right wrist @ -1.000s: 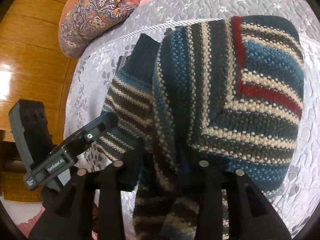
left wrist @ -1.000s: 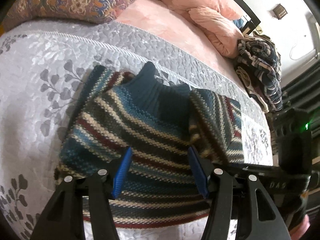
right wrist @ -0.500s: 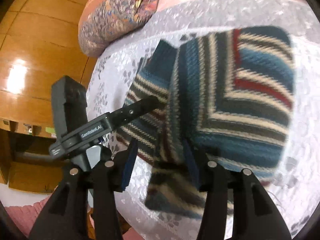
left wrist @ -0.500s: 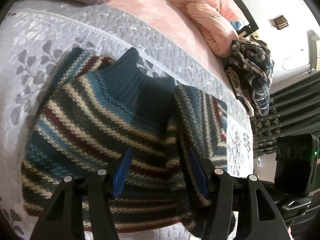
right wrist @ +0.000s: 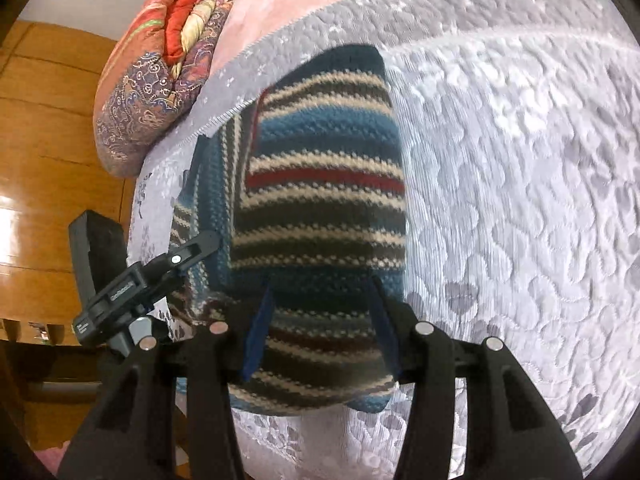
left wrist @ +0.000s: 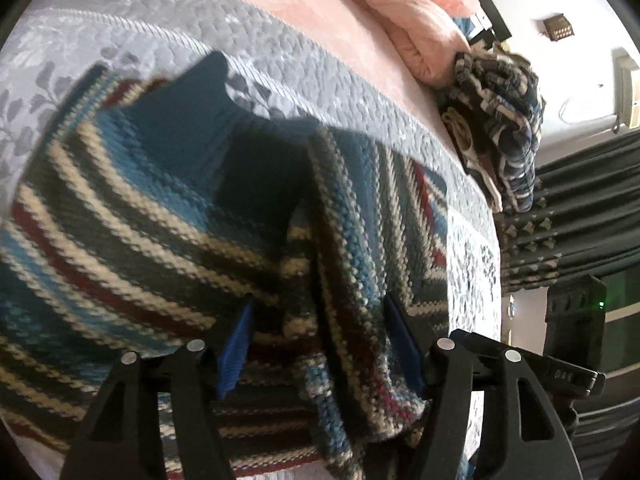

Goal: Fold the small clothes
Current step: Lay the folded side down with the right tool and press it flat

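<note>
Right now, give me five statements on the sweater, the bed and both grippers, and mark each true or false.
1. The sweater is plain red. False: it is striped in blue, cream, dark grey and red.
2. The sweater lies on a grey quilted bedspread. True.
3. Both grippers are shut on the sweater. False: the left gripper and the right gripper both stand open, with knit showing between their fingers.
4. One side of the sweater is folded over onto the body. True: the fold shows in the left wrist view.
5. The patterned cushion lies on top of the sweater. False: it sits apart, at the bed's edge by the wooden wall.
</note>
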The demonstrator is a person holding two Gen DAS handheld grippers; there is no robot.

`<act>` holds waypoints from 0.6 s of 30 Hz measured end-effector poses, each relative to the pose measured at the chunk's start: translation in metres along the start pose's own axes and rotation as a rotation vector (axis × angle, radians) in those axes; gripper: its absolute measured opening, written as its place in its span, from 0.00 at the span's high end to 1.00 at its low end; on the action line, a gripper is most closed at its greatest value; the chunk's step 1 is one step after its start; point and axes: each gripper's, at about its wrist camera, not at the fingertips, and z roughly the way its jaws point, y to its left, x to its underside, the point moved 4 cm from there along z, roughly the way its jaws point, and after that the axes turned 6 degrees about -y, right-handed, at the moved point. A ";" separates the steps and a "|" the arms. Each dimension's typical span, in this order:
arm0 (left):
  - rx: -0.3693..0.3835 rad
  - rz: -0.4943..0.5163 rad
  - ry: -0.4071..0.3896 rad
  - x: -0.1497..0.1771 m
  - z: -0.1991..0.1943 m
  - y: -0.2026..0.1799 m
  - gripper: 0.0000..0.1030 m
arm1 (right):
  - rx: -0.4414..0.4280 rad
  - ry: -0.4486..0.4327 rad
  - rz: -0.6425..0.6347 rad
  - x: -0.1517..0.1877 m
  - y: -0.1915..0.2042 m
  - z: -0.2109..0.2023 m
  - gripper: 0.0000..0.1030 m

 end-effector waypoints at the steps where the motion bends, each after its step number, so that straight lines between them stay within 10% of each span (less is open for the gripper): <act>1: 0.000 -0.005 0.005 0.001 0.003 0.000 0.37 | -0.002 0.000 -0.002 0.002 0.000 0.001 0.54; 5: 0.019 -0.005 -0.010 -0.001 0.006 -0.007 0.42 | -0.007 -0.007 -0.014 0.006 0.003 0.002 0.54; 10: 0.013 0.015 -0.017 -0.004 0.009 -0.017 0.74 | -0.023 -0.016 -0.010 0.006 0.002 -0.003 0.54; 18: 0.078 0.041 -0.108 -0.009 -0.020 -0.024 0.83 | -0.032 -0.052 0.009 0.000 0.003 -0.012 0.54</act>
